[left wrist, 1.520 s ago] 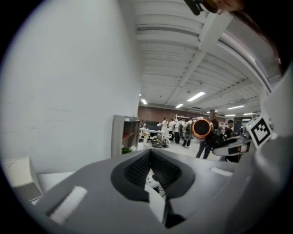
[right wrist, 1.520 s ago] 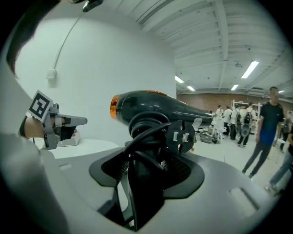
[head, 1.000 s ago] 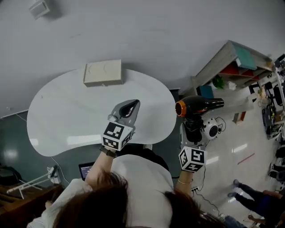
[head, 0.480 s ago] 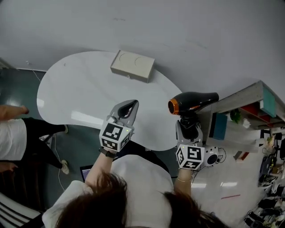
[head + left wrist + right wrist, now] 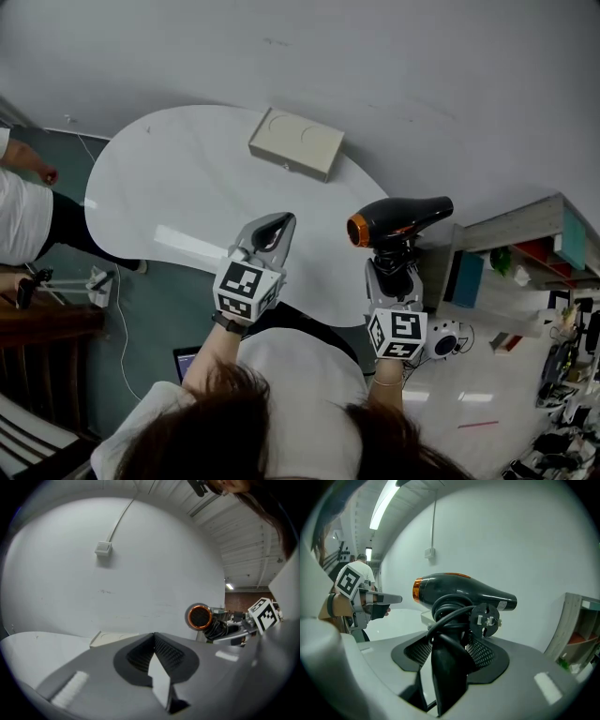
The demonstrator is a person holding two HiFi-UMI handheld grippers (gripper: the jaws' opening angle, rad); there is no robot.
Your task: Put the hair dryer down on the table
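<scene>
A black hair dryer [image 5: 398, 219] with an orange nozzle ring sits upright in my right gripper [image 5: 392, 270], whose jaws are shut on its handle. It hangs over the right edge of the white oval table [image 5: 187, 197]. In the right gripper view the hair dryer [image 5: 461, 590] points left, with its cord and plug wound round the handle above my right gripper [image 5: 450, 656]. My left gripper [image 5: 274, 227] hovers over the table's front edge, shut and holding nothing. From my left gripper [image 5: 153, 641] the dryer's orange ring [image 5: 199, 616] shows to the right.
A flat beige box [image 5: 296, 143] lies at the table's far side against the grey wall. A shelf unit [image 5: 525, 253] with coloured items stands to the right. A person in white [image 5: 21, 211] is at the left edge, beside a dark chair [image 5: 37, 328].
The head view has swung left, so the table and box sit further right and the shelf moved to the edge. Both grippers keep their places; the dryer stays gripped.
</scene>
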